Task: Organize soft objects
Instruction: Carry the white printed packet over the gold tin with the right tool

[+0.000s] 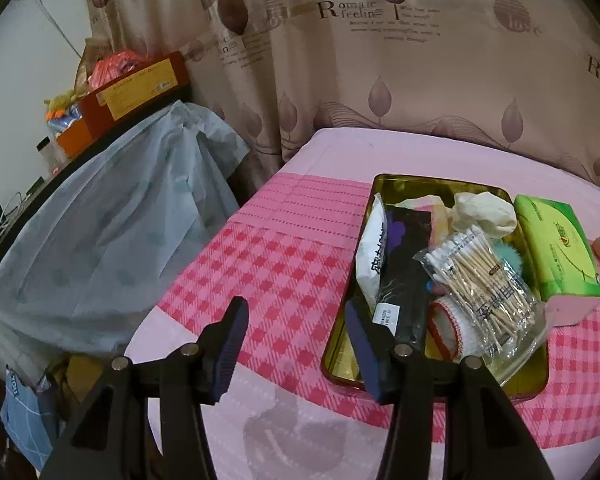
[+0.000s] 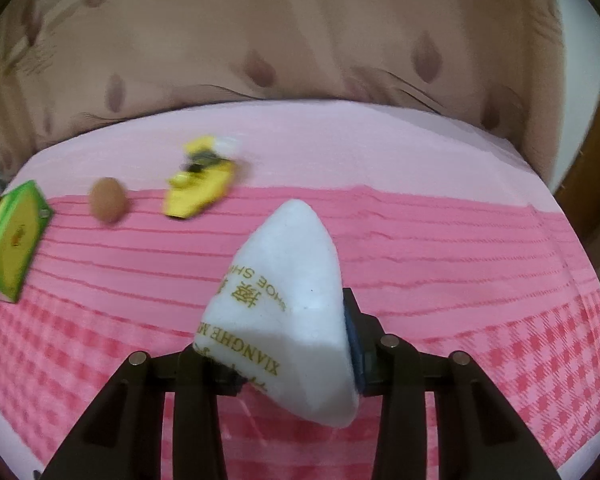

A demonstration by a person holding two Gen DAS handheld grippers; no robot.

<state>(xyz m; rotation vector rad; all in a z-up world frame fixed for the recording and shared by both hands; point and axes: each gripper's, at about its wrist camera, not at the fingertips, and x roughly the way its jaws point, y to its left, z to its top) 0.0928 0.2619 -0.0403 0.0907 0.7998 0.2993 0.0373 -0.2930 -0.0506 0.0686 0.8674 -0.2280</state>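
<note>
My right gripper (image 2: 288,344) is shut on a white shoe-shine sponge (image 2: 288,304) with gold lettering and holds it above the pink checked bedspread (image 2: 460,280). A brown egg-shaped makeup sponge (image 2: 108,200), a yellow packet (image 2: 200,188) and a green tissue pack (image 2: 12,240) lie on the bed to its left. My left gripper (image 1: 296,340) is open and empty at the near left corner of a gold tin tray (image 1: 380,188). The tray holds a cotton swab bag (image 1: 476,276), a black packet (image 1: 404,264), a white packet (image 1: 374,256) and crumpled white cloth (image 1: 484,212).
The green tissue pack (image 1: 556,252) lies right of the tray. A table draped in pale blue cloth (image 1: 112,224) stands left of the bed, with a red box (image 1: 136,88) on it. A leaf-print curtain (image 1: 380,60) hangs behind the bed.
</note>
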